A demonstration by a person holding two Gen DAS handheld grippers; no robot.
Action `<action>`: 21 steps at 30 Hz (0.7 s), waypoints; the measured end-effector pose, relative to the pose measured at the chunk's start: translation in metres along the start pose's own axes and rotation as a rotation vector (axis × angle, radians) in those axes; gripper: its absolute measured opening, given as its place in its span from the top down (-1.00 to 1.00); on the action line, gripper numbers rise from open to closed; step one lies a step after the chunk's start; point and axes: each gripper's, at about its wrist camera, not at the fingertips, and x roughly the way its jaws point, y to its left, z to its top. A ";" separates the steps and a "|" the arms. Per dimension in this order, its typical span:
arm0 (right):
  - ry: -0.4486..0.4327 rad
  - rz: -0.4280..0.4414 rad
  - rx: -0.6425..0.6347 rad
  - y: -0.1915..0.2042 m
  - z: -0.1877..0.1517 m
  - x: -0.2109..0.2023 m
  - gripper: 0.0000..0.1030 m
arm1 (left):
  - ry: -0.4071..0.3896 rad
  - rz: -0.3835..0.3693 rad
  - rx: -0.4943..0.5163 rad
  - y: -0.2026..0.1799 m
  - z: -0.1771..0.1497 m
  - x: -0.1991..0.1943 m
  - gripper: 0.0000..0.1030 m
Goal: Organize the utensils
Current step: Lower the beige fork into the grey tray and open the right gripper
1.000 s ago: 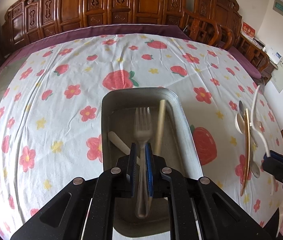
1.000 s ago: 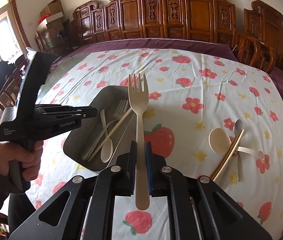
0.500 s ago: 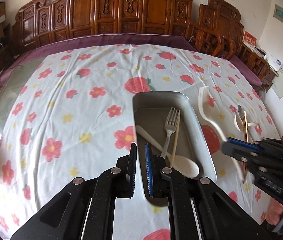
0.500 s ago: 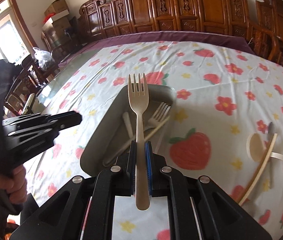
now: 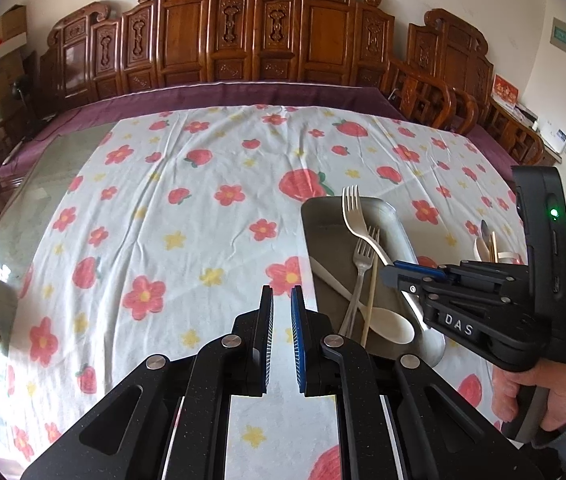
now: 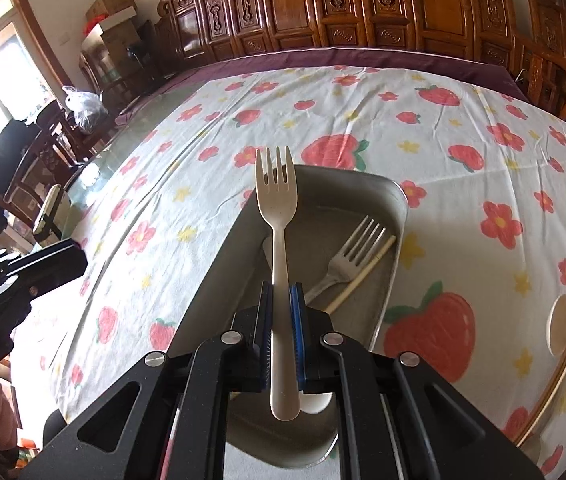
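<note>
Hovering over tray (image 6: pixel 397 216) edge, right hand-held gripper (image 6: pixel 281 312) clamps beige fork (image 6: pixel 277 200).

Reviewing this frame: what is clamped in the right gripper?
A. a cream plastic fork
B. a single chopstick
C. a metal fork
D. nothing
A. In the right wrist view the right gripper pinches the handle of the cream plastic fork, held over the metal tray.

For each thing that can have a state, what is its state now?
left gripper: shut, holding nothing
right gripper: shut on beige fork, above metal tray
metal fork: lying in tray
single chopstick: lying in tray
</note>
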 end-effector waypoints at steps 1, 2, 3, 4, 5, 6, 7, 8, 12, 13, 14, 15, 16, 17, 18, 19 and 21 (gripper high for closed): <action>-0.001 -0.001 0.000 -0.001 0.001 0.001 0.79 | -0.002 0.001 -0.001 0.001 0.000 -0.001 0.84; -0.001 -0.002 0.000 -0.001 0.002 0.001 0.79 | -0.004 0.002 -0.001 0.002 0.000 -0.002 0.84; -0.001 -0.002 0.001 -0.001 0.003 0.002 0.79 | -0.006 0.003 -0.002 0.002 0.000 -0.003 0.84; -0.002 -0.005 0.000 -0.001 0.004 0.002 0.79 | -0.007 0.003 -0.004 0.003 0.001 -0.004 0.84; -0.003 -0.007 0.000 -0.002 0.005 0.003 0.79 | -0.009 0.003 -0.005 0.003 0.001 -0.005 0.84; -0.003 -0.007 0.002 -0.002 0.007 0.004 0.79 | -0.011 0.004 -0.005 0.003 0.001 -0.006 0.84; -0.003 -0.007 0.004 -0.003 0.007 0.004 0.79 | -0.012 0.004 -0.004 0.003 0.001 -0.007 0.84; -0.003 -0.008 0.006 -0.002 0.008 0.004 0.79 | -0.013 0.004 -0.004 0.003 0.001 -0.007 0.84; -0.011 -0.006 -0.001 -0.001 0.012 0.006 0.78 | -0.015 0.007 -0.002 0.002 0.000 -0.010 0.84; -0.011 -0.004 -0.003 -0.001 0.012 0.007 0.78 | -0.015 0.006 -0.002 0.002 0.000 -0.010 0.84; -0.008 -0.003 -0.007 -0.001 0.012 0.008 0.78 | -0.015 0.007 -0.002 0.002 0.000 -0.010 0.84; -0.004 0.000 -0.011 -0.001 0.012 0.008 0.78 | -0.015 0.007 -0.002 0.002 0.000 -0.010 0.84; -0.004 0.000 -0.013 -0.001 0.011 0.008 0.78 | -0.015 0.005 -0.003 0.002 0.001 -0.010 0.84; -0.007 -0.001 -0.018 -0.002 0.009 0.006 0.78 | -0.014 0.006 -0.003 0.001 0.000 -0.010 0.78; -0.012 -0.002 -0.021 -0.003 0.007 0.003 0.78 | -0.015 0.007 -0.003 0.001 0.001 -0.010 0.70; -0.016 -0.003 -0.023 -0.004 0.006 -0.001 0.78 | -0.018 0.007 -0.001 0.001 0.001 -0.010 0.60; -0.032 -0.005 -0.029 -0.008 0.000 -0.013 0.78 | -0.023 0.003 0.003 -0.001 0.000 -0.012 0.55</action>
